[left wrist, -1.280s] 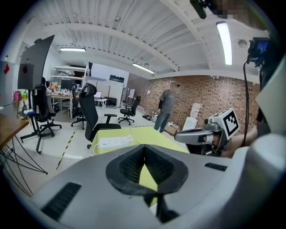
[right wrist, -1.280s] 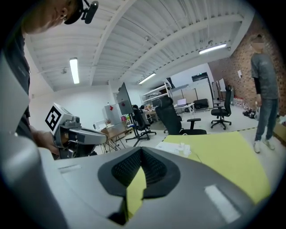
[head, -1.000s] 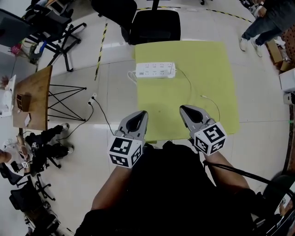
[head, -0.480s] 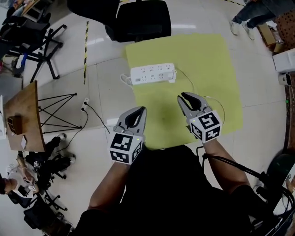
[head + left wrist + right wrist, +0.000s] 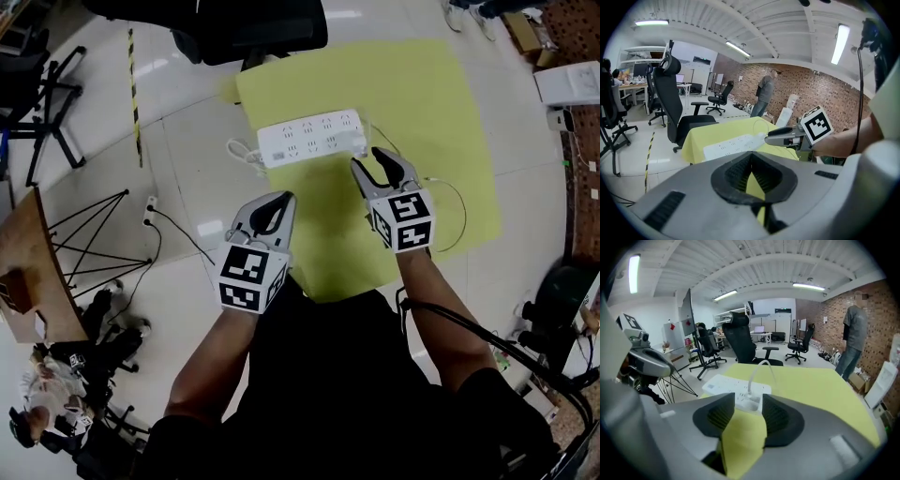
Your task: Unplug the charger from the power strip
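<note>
Charger still plugged in, my right tongs opening up right at it

The charger sits in the right end of the white strip, which lies across the far half of the yellow cloth, with its white cable looping up and off to the right. In the right gripper view the jaws are spreading apart and the charger shows in the gap just past the tips, pads not on it as far as I can see. My left tongs hang back near the cloth's left edge, well short of the strip, jaws pinched together on nothing. Black office chair parked behind the table.
</note>
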A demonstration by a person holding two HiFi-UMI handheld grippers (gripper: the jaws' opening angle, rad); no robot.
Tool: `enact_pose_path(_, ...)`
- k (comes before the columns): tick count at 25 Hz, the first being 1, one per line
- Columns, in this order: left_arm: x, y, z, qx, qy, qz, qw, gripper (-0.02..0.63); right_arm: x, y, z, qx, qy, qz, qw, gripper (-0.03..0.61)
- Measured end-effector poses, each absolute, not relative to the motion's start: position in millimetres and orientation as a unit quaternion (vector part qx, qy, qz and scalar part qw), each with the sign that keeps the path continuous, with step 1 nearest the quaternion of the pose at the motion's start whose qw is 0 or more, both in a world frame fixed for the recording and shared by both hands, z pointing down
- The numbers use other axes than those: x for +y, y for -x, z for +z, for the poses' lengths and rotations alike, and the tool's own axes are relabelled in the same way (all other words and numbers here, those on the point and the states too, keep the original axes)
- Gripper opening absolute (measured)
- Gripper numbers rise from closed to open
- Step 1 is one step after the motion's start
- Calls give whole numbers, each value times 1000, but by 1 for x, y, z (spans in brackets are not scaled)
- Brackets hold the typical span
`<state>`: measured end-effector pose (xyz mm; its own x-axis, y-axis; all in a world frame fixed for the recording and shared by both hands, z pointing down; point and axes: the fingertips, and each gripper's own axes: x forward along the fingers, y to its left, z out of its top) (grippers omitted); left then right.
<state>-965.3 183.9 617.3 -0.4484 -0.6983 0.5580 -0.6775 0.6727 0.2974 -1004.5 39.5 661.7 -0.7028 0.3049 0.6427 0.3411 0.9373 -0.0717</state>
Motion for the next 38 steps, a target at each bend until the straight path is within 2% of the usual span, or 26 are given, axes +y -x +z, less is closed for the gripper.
enact_pose_path(11, 209, 976, 626, -843, -409, -28, 349, 6, 41, 1029, 693, -919, 127, -31, 372, 190)
enact_pose_path(16, 217, 980, 630, -843, -406, -31, 351, 6, 39, 1036, 700, -917, 118, -35, 379, 160)
enact_pose_path(31, 227, 969, 616, -848, -410, -39, 334, 6, 48, 1019, 671, -923, 125, -33, 362, 142)
enact_pose_path(34, 227, 965, 613, -846, -417, -40, 329, 7, 54, 1006, 669, -920, 135, 11, 368, 141)
enact_pose_path(38, 225, 955, 609, -841, -431, -45, 324, 6, 56, 978, 673, -906, 132, 128, 381, 141)
